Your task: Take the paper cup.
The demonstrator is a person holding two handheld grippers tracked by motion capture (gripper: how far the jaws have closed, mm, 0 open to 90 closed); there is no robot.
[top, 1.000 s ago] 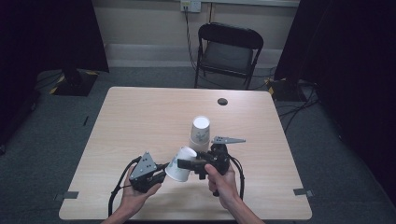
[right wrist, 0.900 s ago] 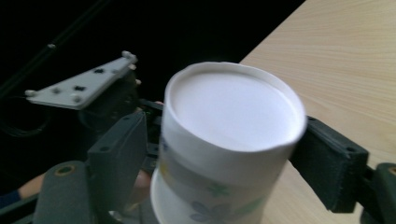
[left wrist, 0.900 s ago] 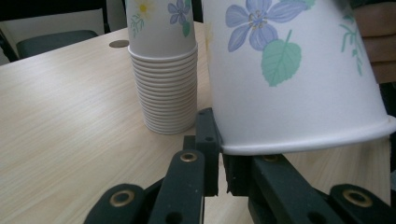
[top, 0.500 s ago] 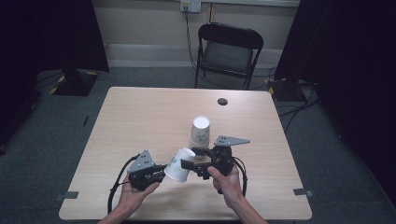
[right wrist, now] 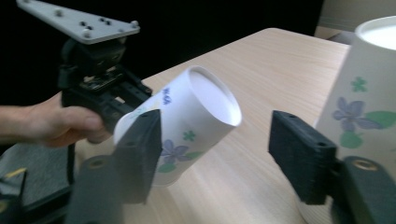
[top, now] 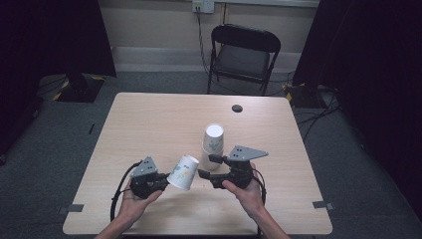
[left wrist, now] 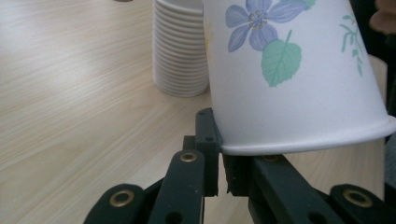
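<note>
Altogether we count two grippers, one loose paper cup and one stack of paper cups on the table (top: 149, 124); a folding chair (top: 243, 55) stands beyond the far edge, and a small dark disc (top: 237, 108) lies near that edge.

Our left gripper (top: 149, 180) has its jaws pressed together on the rim of the cup (top: 183, 172), pinching the wall at its open end; in the left gripper view the rim sits right at the jaw tips and the cup (left wrist: 289, 70) rises past them, its flower print facing the camera; from above it lies tilted off the table, closed base pointing toward the stack.

Our right gripper (top: 205, 167) points at that cup from the other side; its jaws have just been closing, yet they stand apart and clear of the cup (right wrist: 187, 121), whose base end lies between them without touching either pad.

The stack (top: 213, 144) stands upside down just beyond the right gripper, near the cup but apart from it.
</note>
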